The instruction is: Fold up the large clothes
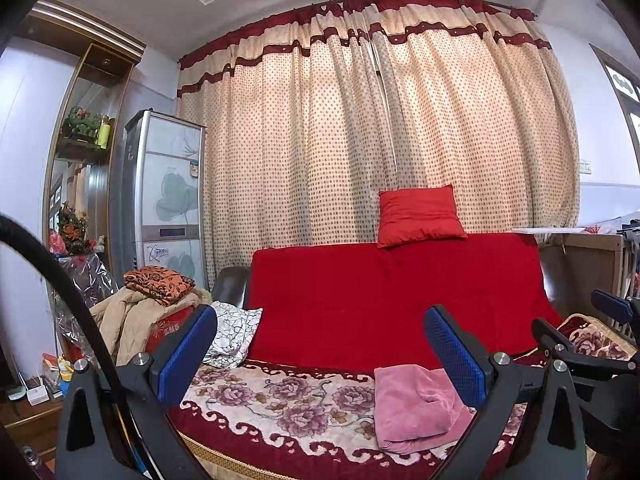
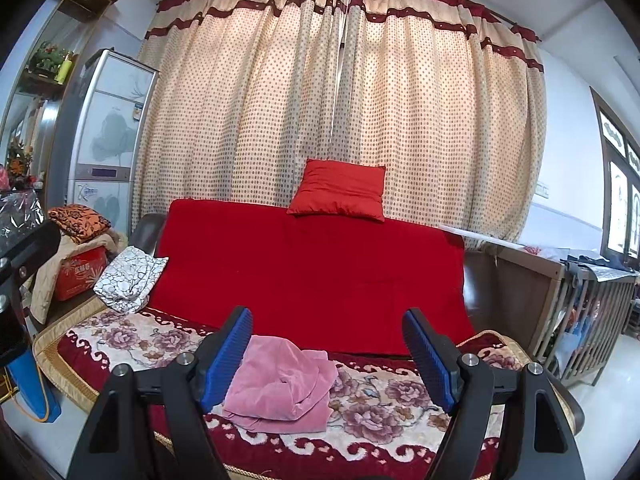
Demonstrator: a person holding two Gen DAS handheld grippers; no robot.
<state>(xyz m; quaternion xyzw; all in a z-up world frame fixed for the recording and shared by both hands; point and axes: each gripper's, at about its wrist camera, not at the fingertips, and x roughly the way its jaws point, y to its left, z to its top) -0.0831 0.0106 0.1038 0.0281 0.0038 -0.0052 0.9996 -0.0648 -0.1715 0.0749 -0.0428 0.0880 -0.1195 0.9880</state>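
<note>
- My left gripper (image 1: pixel 320 354) and right gripper (image 2: pixel 328 360) both hang spread wide, blue pads empty, above the sofa's floral blanket (image 2: pixel 384 400).
- The pink garment (image 2: pixel 280 386) lies on that blanket in a compact, partly doubled bundle, rumpled on top.
- Either it's finished or awaits squaring; any pinch should take a clean outer edge.
- Its near hem hides behind my pads.

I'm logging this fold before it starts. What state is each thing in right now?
Left gripper: open, empty.
Right gripper: open, empty.
Pink garment: loosely folded, on the floral blanket, untouched.
Red cushion: propped on the sofa back.
Patterned pillow: slumped at the sofa's end.
Curtain: drawn shut.
Orange cloth: folded, on a pile.
</note>
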